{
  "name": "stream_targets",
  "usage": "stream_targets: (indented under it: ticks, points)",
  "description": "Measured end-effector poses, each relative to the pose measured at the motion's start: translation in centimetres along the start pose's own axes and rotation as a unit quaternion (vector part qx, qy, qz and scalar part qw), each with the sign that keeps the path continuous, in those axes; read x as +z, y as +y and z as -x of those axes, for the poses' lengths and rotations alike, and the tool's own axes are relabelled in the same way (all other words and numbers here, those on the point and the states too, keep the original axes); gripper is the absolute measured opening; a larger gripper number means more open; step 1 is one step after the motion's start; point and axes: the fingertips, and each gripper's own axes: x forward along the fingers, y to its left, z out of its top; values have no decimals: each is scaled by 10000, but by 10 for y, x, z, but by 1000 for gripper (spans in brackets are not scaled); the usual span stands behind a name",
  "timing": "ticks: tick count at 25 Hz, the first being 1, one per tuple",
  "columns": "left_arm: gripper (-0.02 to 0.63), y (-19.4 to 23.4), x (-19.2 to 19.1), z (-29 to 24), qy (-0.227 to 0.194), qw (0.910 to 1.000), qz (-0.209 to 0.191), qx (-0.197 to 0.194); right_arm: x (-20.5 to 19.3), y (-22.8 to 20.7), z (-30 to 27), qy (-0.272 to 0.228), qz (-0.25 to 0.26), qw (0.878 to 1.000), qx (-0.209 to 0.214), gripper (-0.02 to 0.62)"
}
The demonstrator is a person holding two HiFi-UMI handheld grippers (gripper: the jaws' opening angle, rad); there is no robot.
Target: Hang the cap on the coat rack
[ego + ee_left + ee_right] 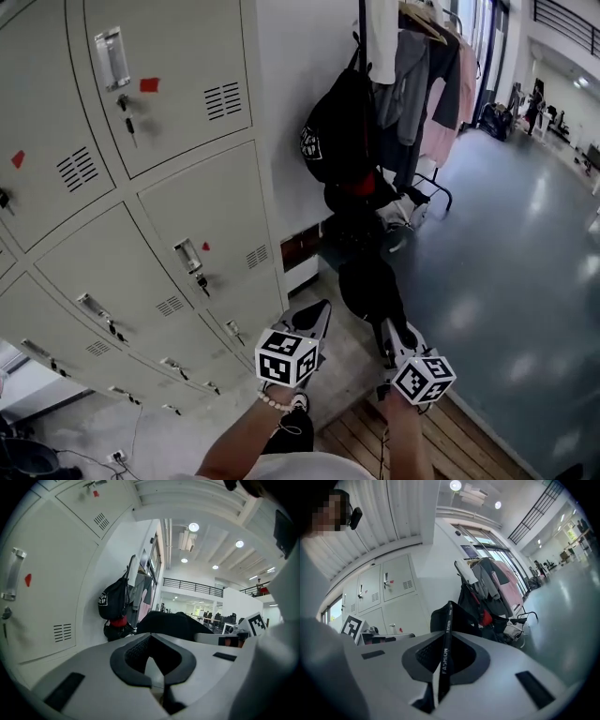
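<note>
A black cap (pixel 368 284) hangs from my right gripper (pixel 388 330), which is shut on the cap's strap (pixel 443 657), printed FASHION. The cap's crown (pixel 451 617) shows just beyond the jaws. My left gripper (pixel 317 313) is beside it on the left, shut with nothing held; from the left gripper view (pixel 151 644) the cap (pixel 171 624) sits ahead and to the right. The coat rack (pixel 362 42) stands ahead by the wall, loaded with a black backpack (pixel 337 131) and several garments (pixel 417 84). The rack (pixel 486 585) also lies ahead in the right gripper view.
Grey lockers (pixel 141 187) fill the left wall close by. Bags and shoes (pixel 375 211) pile at the rack's base. A wooden platform (pixel 450 450) lies under me, with smooth grey floor (pixel 511 281) to the right.
</note>
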Motion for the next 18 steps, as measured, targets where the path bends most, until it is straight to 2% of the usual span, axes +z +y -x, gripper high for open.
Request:
stream_targets:
  ticks: [4, 8, 18]
  points:
    - [-2, 33, 22, -47, 24, 9998, 37, -188, 16, -19, -53, -3, -11, 9999, -139, 17]
    - [-2, 60, 51, -87, 22, 9992, -89, -395, 40, -30, -106, -182, 35, 9996, -205, 17]
    - [-2, 115, 94, -151, -7, 9979, -141, -628, 76, -44, -197, -428, 56, 9985, -332, 17]
